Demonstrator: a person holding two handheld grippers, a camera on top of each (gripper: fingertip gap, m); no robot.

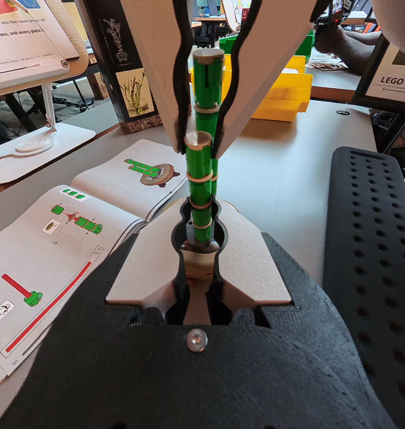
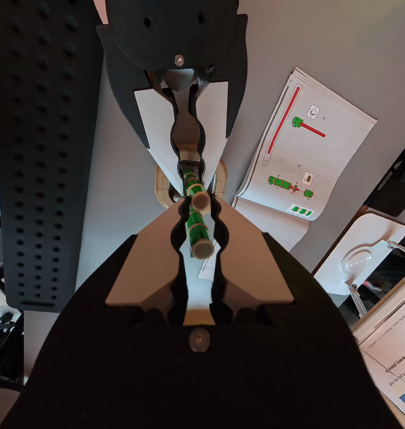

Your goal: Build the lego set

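Observation:
A Lego bamboo model stands on the grey table [image 1: 278,174]: two green stalks with tan rings and tan caps rise from a tan pot [image 1: 198,262]. My left gripper [image 1: 201,202] is shut low on the model, around the foot of the shorter stalk [image 1: 198,167] above the pot. My right gripper [image 2: 200,204] comes down from above and is shut on the shorter stalk's [image 2: 200,200] top segment. The taller stalk [image 1: 208,79] runs up between the right gripper's fingers [image 1: 234,76], its cap [image 2: 202,249] near that camera. The pot's rim [image 2: 161,183] shows under the left gripper [image 2: 193,189].
An open instruction booklet [image 1: 92,220] lies left of the model. A black perforated board [image 1: 371,255] lies to its right. Yellow bins [image 1: 282,92], a dark product box [image 1: 127,81] and a white stand [image 1: 34,148] with a sign are behind. A person's arm [image 1: 343,44] is at the far right.

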